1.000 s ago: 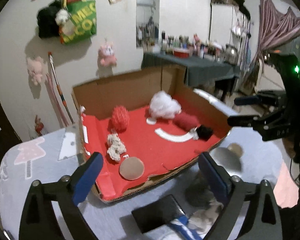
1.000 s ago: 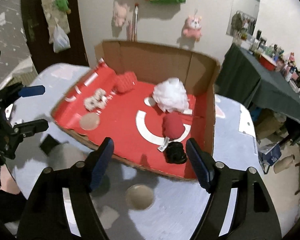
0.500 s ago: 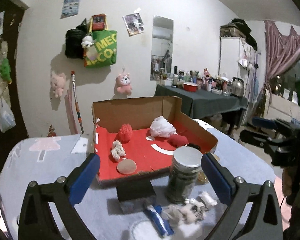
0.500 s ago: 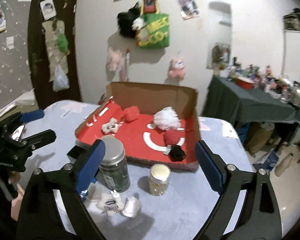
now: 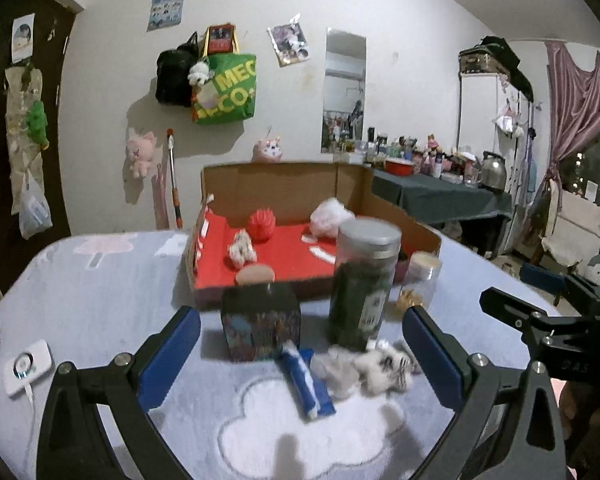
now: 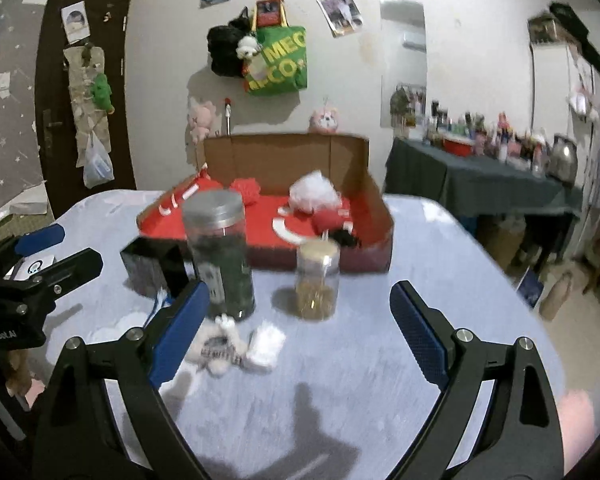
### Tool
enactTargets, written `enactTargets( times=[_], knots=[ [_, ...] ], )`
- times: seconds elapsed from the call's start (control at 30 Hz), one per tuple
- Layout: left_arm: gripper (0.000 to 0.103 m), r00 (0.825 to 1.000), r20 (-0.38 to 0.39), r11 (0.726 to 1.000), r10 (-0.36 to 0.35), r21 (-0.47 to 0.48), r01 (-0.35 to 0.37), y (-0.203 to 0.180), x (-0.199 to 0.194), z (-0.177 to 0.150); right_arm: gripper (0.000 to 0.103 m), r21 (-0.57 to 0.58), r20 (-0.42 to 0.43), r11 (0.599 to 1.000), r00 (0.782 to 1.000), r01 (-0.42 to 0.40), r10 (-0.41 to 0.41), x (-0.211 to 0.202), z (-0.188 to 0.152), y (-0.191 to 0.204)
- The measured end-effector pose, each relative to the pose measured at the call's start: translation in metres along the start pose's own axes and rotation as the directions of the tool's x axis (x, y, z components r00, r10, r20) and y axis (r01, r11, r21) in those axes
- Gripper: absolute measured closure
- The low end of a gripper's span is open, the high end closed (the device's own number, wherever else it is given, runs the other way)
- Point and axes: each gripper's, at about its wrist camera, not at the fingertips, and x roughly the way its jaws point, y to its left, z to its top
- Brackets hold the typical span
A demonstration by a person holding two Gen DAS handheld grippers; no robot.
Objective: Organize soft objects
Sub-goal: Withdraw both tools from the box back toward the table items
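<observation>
Both tools pulled back — tall jar [image 5: 363,280] now fronts box [image 5: 276,184].

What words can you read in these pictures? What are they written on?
"MEG" over "CO": big yellow letters on the green bag on the wall; its folds hide the rest.
"Robot.AI": small white print on the left claw's body, its start cut off by the picture's edge.
Tall jar's label, dark box, blue packet, wall posters: too blurred to read.
</observation>
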Motion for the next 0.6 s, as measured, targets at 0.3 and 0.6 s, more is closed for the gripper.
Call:
enactTargets(
  times=[0.3, 0.6],
  knots=[
    [0.000, 0.990, -0.143, 0.998, 0.016, -0.056, -0.024, 0.010, 0.030, -0.036, 0.010, 0.036, -0.112, 0.999, 0.994, 0.006, -0.002, 0.031, -0.030, -0.005],
    [0.000, 0.969, -0.244, 0.998, 0.036, -0.036, -0.046, 0.014, 0.052, -0.045, 0.010, 0.055, -0.157, 0.998, 0.987, 0.000, 0.008, 0.047, -0.036, -0.007]
  ],
)
